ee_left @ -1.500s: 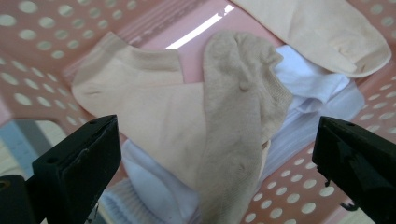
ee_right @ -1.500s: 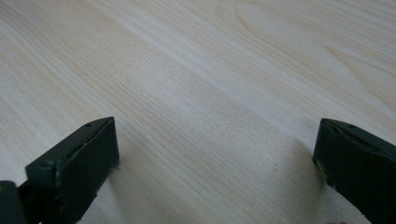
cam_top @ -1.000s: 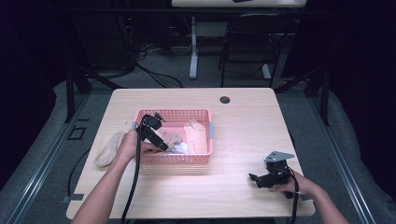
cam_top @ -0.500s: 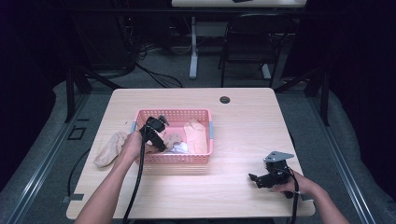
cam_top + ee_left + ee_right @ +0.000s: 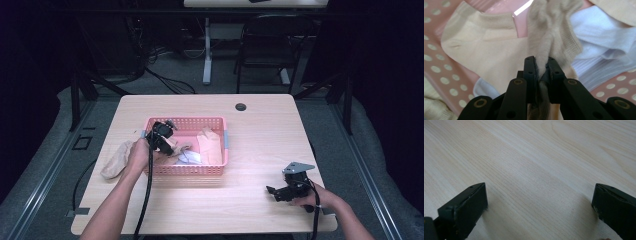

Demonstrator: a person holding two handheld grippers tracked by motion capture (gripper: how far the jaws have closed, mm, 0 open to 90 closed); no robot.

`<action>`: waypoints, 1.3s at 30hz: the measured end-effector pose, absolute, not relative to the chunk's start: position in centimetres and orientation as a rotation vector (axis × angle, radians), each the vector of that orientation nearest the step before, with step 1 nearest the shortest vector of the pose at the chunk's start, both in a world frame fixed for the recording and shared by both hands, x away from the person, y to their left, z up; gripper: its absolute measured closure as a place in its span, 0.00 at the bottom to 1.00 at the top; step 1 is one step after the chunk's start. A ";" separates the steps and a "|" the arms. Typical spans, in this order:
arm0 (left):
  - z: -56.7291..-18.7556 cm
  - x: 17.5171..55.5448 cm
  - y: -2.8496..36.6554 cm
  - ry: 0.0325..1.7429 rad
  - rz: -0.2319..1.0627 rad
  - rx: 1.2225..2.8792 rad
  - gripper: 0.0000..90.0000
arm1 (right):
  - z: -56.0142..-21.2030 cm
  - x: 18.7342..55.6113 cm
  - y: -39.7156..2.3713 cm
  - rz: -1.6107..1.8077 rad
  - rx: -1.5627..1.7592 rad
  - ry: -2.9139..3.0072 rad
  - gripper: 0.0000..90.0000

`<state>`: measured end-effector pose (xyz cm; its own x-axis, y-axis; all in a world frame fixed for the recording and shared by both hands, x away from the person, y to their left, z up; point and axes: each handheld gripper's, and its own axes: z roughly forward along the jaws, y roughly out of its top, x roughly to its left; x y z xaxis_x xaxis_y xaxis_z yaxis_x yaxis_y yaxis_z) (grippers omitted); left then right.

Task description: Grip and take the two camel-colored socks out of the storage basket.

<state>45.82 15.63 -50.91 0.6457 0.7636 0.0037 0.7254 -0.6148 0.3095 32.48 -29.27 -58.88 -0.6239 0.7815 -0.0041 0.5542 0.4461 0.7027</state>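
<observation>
A pink plastic basket [image 5: 220, 160] sits on the table's left half with several socks inside. My left gripper [image 5: 167, 142] is over the basket's left side, shut on a beige sock [image 5: 550, 32] whose bunched fabric is pinched between the jaws. Under it lie a flat cream ankle sock [image 5: 484, 47] and white socks [image 5: 596, 37]. Another tan sock [image 5: 210, 145] lies in the basket's right part. My right gripper [image 5: 274, 192] rests low near the table's front right, open, with bare wood [image 5: 536, 175] between its fingers.
A beige sock [image 5: 116, 160] lies on the table left of the basket. A dark round grommet [image 5: 241, 106] sits near the far edge. A black chair [image 5: 270, 45] and desk legs stand beyond the table. Cables trail from both grippers.
My left gripper has moved a little lower and to the right inside the basket, with the beige sock in its jaws. The right gripper has stayed put.
</observation>
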 end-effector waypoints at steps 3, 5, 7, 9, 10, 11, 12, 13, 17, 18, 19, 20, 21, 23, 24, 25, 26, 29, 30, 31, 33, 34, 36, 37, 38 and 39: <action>-50.0 45.8 15.8 1.190 0.214 2.564 0.91 | -58.9 32.5 -29.3 0.972 1.139 2.374 0.00; -49.4 45.7 15.9 1.177 0.224 2.563 0.92 | -58.9 32.5 -29.3 0.974 1.140 2.374 0.00; -48.8 45.7 15.9 1.171 0.225 2.556 0.92 | -58.9 32.5 -29.3 0.972 1.140 2.374 0.00; -48.3 45.7 16.0 1.168 0.225 2.554 0.92 | -58.9 32.5 -29.3 0.976 1.141 2.372 0.00; -48.1 45.7 16.0 1.169 0.233 2.550 0.92 | -58.9 32.5 -29.3 0.975 1.141 2.373 0.00; -47.8 45.7 16.0 1.165 0.229 2.555 0.92 | -58.9 32.5 -29.3 0.973 1.140 2.374 0.00; -47.5 45.6 16.0 1.162 0.226 2.556 0.92 | -58.9 32.5 -29.3 0.975 1.141 2.373 0.00; -47.3 45.6 16.1 1.159 0.225 2.552 0.92 | -58.9 32.5 -29.3 0.974 1.141 2.372 0.00; -46.1 45.5 16.5 1.154 0.220 2.531 0.93 | -58.9 32.5 -29.3 0.972 1.140 2.374 0.00; -45.8 45.4 16.7 1.151 0.217 2.526 0.93 | -58.9 32.5 -29.3 0.974 1.141 2.373 0.00; -45.5 45.4 16.8 1.153 0.218 2.514 0.93 | -58.9 32.5 -29.3 0.972 1.140 2.374 0.00; -45.2 45.4 17.0 1.151 0.219 2.509 0.93 | -58.9 32.5 -29.3 0.972 1.140 2.374 0.00; -44.7 45.3 17.2 1.148 0.229 2.507 0.93 | -58.9 32.5 -29.3 0.974 1.141 2.372 0.00; -44.2 45.2 17.5 1.153 0.234 2.496 0.93 | -58.9 32.5 -29.3 0.971 1.140 2.374 0.00; -43.9 45.1 17.7 1.156 0.235 2.489 0.93 | -58.9 32.5 -29.3 0.972 1.140 2.374 0.00; -43.6 45.1 17.8 1.154 0.237 2.489 0.93 | -58.9 32.5 -29.3 0.975 1.141 2.373 0.00; -43.2 44.9 18.0 1.161 0.239 2.481 0.93 | -58.9 32.5 -29.3 0.973 1.140 2.374 0.00; -42.3 44.6 18.6 1.154 0.260 2.467 0.93 | -58.9 32.5 -29.3 0.974 1.140 2.374 0.00; -42.0 44.5 18.8 1.150 0.262 2.464 0.93 | -58.9 32.5 -29.3 0.973 1.140 2.374 0.00; -41.7 44.5 19.0 1.150 0.262 2.462 0.93 | -58.9 32.5 -29.3 0.972 1.140 2.374 0.00; -41.0 44.2 19.5 1.155 0.279 2.445 0.93 | -58.9 32.5 -29.3 0.972 1.140 2.374 0.00; -40.6 44.1 19.9 1.155 0.286 2.440 0.93 | -58.9 32.5 -29.3 0.972 1.140 2.374 0.00; -40.2 43.8 20.4 1.167 0.296 2.427 0.93 | -58.9 32.5 -29.3 0.972 1.140 2.374 0.00; -40.0 43.8 20.6 1.170 0.299 2.424 0.93 | -58.9 32.5 -29.3 0.973 1.140 2.374 0.00; -39.7 43.6 21.0 1.174 0.304 2.424 0.93 | -58.9 32.5 -29.3 0.972 1.140 2.374 0.00; -39.6 43.5 21.2 1.178 0.307 2.420 0.93 | -58.9 32.5 -29.3 0.977 1.141 2.374 0.00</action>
<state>43.54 21.23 -39.61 0.6145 0.7889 0.0104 0.6939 -0.5467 0.4687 32.48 -29.26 -58.89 -0.6245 0.7810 -0.0010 0.5542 0.4441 0.7041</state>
